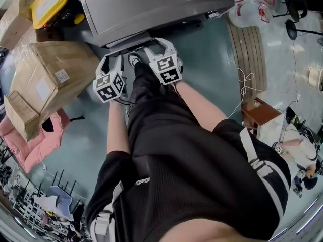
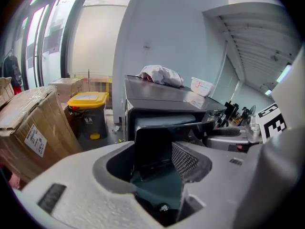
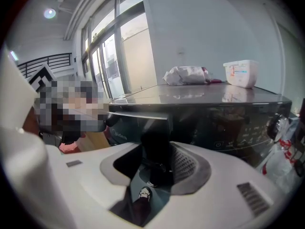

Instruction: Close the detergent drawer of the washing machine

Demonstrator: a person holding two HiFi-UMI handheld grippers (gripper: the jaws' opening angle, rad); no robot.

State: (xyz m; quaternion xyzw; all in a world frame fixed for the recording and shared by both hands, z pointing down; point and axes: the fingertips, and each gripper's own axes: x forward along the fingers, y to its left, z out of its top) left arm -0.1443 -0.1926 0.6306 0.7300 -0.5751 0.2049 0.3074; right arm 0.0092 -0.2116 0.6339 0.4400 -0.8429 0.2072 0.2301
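The dark grey washing machine (image 1: 151, 4) stands at the top of the head view, and its detergent drawer (image 1: 128, 43) sticks out of the front. My left gripper (image 1: 112, 59) is at the drawer's left end and my right gripper (image 1: 157, 45) is at its right end. In the left gripper view the drawer (image 2: 162, 128) reaches in between the wide-spread jaws of the left gripper (image 2: 152, 161), and I see no pad pressing on it. In the right gripper view the drawer's front (image 3: 140, 114) lies just above the right gripper (image 3: 152, 161), whose jaws also stand apart.
Taped cardboard boxes (image 1: 45, 79) and a yellow-lidded bin (image 1: 50, 4) stand to the left of the machine, with pink cloth (image 1: 35, 145) on the floor. A white tub (image 3: 240, 73) and a crumpled bag (image 3: 188, 74) lie on the machine's top. My black-trousered legs (image 1: 166, 135) are below the grippers.
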